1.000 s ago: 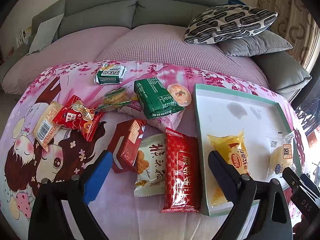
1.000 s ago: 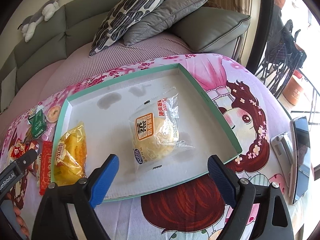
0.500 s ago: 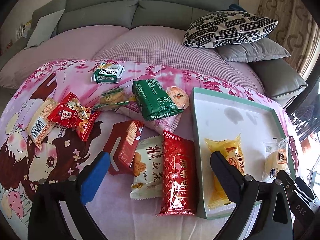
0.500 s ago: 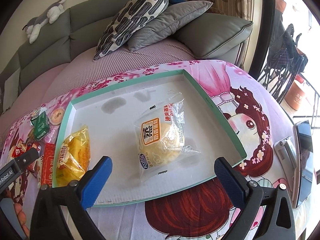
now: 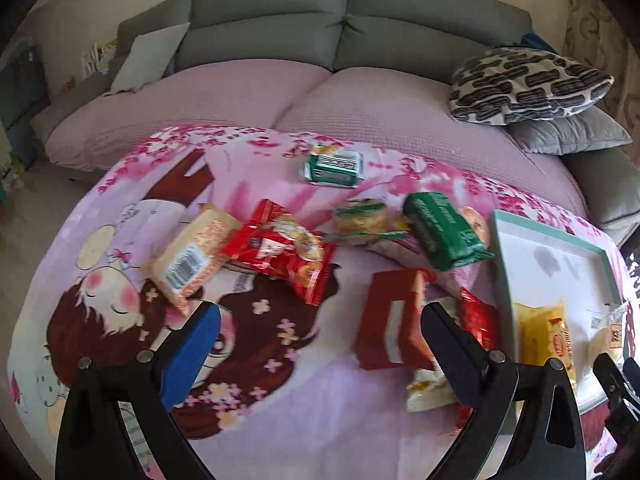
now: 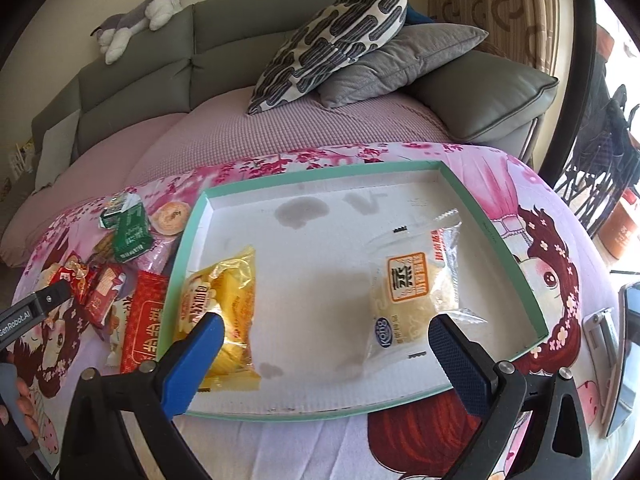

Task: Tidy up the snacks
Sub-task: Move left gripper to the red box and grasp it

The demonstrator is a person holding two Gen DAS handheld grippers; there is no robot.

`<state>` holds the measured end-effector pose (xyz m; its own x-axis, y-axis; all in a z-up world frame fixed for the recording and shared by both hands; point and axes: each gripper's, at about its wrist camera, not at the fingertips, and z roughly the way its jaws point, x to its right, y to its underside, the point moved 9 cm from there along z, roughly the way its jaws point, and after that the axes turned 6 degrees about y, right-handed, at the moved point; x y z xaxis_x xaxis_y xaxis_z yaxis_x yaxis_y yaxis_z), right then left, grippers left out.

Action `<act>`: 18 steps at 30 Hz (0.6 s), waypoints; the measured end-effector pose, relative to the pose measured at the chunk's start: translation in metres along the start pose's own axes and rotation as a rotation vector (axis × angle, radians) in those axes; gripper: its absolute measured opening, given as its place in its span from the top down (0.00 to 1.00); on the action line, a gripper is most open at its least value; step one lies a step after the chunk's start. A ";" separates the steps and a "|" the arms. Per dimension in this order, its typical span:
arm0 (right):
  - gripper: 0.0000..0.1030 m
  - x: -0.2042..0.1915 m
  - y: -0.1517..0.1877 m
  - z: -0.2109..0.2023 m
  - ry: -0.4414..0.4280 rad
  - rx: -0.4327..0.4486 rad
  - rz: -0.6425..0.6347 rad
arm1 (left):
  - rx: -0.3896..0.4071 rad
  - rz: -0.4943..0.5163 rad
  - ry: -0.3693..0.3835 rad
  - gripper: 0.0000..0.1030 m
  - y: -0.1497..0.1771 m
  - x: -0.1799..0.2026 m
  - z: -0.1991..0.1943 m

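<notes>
Two snacks lie in the tray (image 6: 500,248) so far: a yellow packet (image 6: 224,304) at its near left and a clear-wrapped bun (image 6: 416,300) toward its near right, well apart from each other. Most of the white floor between and beyond them is bare, so I judge the sorting barely begun.

The rest waits on the cloth to the left of the tray. In my left view I see a red box (image 5: 394,320) nearest my left claw (image 5: 320,356), a long red packet (image 5: 478,320) and a white packet (image 5: 428,388) partly hidden behind its right finger, a red crinkly bag (image 5: 288,252) touching a pale barcode packet (image 5: 196,256), a green block (image 5: 444,232) with a small round orange cup (image 5: 476,220) just beside it, a yellowish biscuit pack (image 5: 364,216), and farthest off a small green pouch (image 5: 334,168). That leaves about nine pieces to move, I reckon.

My left claw stands wide apart and holds nothing, hovering over the cloth left of the red box. My right claw (image 6: 324,360) is also spread apart and empty, above the tray's near edge.

The counter wears a pink cartoon cloth (image 5: 120,208) with a girl's face and blossoms. Beyond it is a grey sofa (image 6: 132,68) under a mauve throw, a patterned cushion (image 6: 332,36) on a grey cushion (image 6: 404,60), and a plush toy (image 6: 140,14) on the backrest. A phone (image 6: 626,360) lies at the counter's right edge, and curtains hang at far right
</notes>
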<state>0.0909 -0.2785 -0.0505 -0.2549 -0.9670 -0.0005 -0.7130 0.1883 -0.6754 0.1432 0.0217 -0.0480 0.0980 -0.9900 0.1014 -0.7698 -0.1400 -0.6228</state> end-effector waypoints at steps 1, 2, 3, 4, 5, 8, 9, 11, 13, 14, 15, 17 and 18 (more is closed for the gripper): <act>0.00 -0.008 -0.001 -0.002 -0.015 0.006 -0.011 | 0.005 -0.014 -0.031 0.03 -0.001 -0.012 -0.002; 0.00 -0.017 -0.001 -0.004 -0.029 0.012 -0.024 | 0.009 -0.030 -0.057 0.03 -0.002 -0.024 -0.004; 0.00 -0.026 -0.002 -0.005 -0.042 0.017 -0.038 | 0.012 -0.047 -0.077 0.03 -0.003 -0.035 -0.006; 0.00 -0.035 -0.001 -0.006 -0.055 0.019 -0.054 | 0.013 -0.064 -0.092 0.03 -0.003 -0.045 -0.008; 0.00 -0.044 -0.001 -0.007 -0.067 0.020 -0.070 | 0.014 -0.081 -0.101 0.03 -0.003 -0.054 -0.010; 0.00 -0.070 0.001 -0.009 -0.099 0.025 -0.112 | 0.016 -0.121 -0.105 0.03 -0.002 -0.070 -0.013; 0.00 -0.079 0.002 -0.010 -0.109 0.025 -0.122 | 0.017 -0.128 -0.105 0.03 -0.001 -0.073 -0.013; 0.00 -0.095 0.004 -0.011 -0.130 0.025 -0.142 | 0.015 -0.131 -0.098 0.03 -0.001 -0.076 -0.013; 0.00 -0.108 0.006 -0.010 -0.144 0.023 -0.159 | 0.006 -0.129 -0.083 0.03 -0.001 -0.072 -0.010; 0.00 -0.113 0.007 -0.009 -0.147 0.019 -0.167 | 0.003 -0.126 -0.072 0.03 -0.001 -0.070 -0.008; 0.00 -0.117 0.009 -0.007 -0.147 0.013 -0.173 | 0.001 -0.122 -0.063 0.03 -0.001 -0.067 -0.007; 0.00 -0.124 0.012 -0.004 -0.143 0.000 -0.184 | 0.000 -0.113 -0.048 0.03 -0.002 -0.061 -0.006; 0.00 -0.126 0.013 -0.002 -0.137 -0.005 -0.188 | -0.002 -0.108 -0.035 0.03 -0.002 -0.056 -0.004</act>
<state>0.1128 -0.1540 -0.0580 -0.0264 -0.9994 0.0243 -0.7426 0.0033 -0.6698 0.1368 0.0779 -0.0493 0.2023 -0.9693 0.1400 -0.7549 -0.2454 -0.6082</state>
